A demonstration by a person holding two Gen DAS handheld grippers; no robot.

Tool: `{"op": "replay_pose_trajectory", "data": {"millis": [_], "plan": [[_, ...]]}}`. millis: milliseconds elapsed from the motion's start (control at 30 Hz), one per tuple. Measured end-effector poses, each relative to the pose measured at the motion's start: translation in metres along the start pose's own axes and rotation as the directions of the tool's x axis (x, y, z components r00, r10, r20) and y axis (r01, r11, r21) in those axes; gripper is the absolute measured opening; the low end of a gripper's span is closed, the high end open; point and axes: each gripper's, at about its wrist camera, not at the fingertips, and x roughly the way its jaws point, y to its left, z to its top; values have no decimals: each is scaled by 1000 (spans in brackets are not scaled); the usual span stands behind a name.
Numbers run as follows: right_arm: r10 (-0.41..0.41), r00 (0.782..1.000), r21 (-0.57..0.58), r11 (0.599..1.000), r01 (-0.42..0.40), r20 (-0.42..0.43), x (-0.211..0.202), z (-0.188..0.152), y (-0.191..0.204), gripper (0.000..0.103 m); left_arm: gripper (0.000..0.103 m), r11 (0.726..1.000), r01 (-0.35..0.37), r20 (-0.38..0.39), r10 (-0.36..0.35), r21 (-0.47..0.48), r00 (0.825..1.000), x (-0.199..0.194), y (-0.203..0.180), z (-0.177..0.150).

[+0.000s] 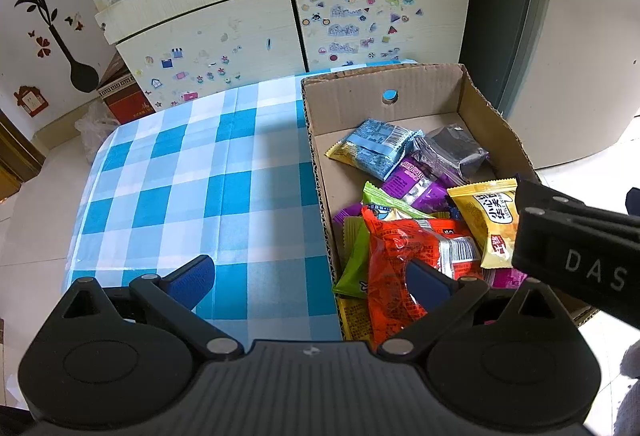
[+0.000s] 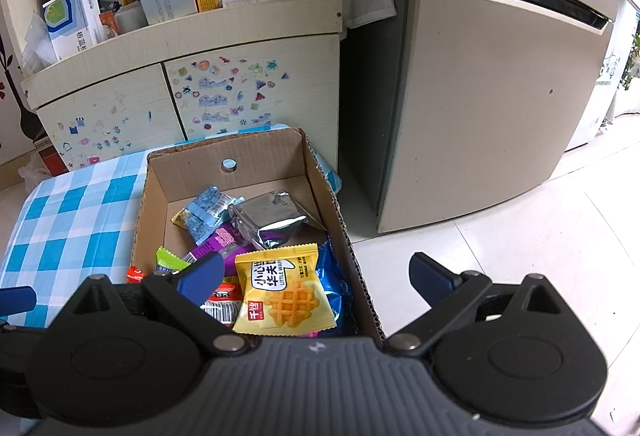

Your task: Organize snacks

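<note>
Hovering: both grippers' jaws released, empty | L gripper (image 1: 312, 278) straddles box (image 1: 400, 91) wall | R gripper (image 2: 316, 276) over waffle pkt (image 2: 280, 292)

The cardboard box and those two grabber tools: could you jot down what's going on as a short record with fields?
Container: cardboard box, open-topped, on a blue-and-white checked tablecloth
Contents: loose snack packets, including a yellow waffle packet, an orange packet, a silver foil packet and a light blue packet
Left gripper: open, holding nothing, straddling the box's left wall
Right gripper: open, holding nothing, straddling the box's right wall
Behind: stickered cabinet, fridge
</note>
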Motion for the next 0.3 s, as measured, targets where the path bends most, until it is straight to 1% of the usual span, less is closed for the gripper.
{"op": "replay_pose_trajectory", "data": {"millis": [300], "plan": [[3,1000,-2,1000,-3,1,0,-1,1,99,103,1000,5,13,-5,8,1000,-3,-1,-3]]}}
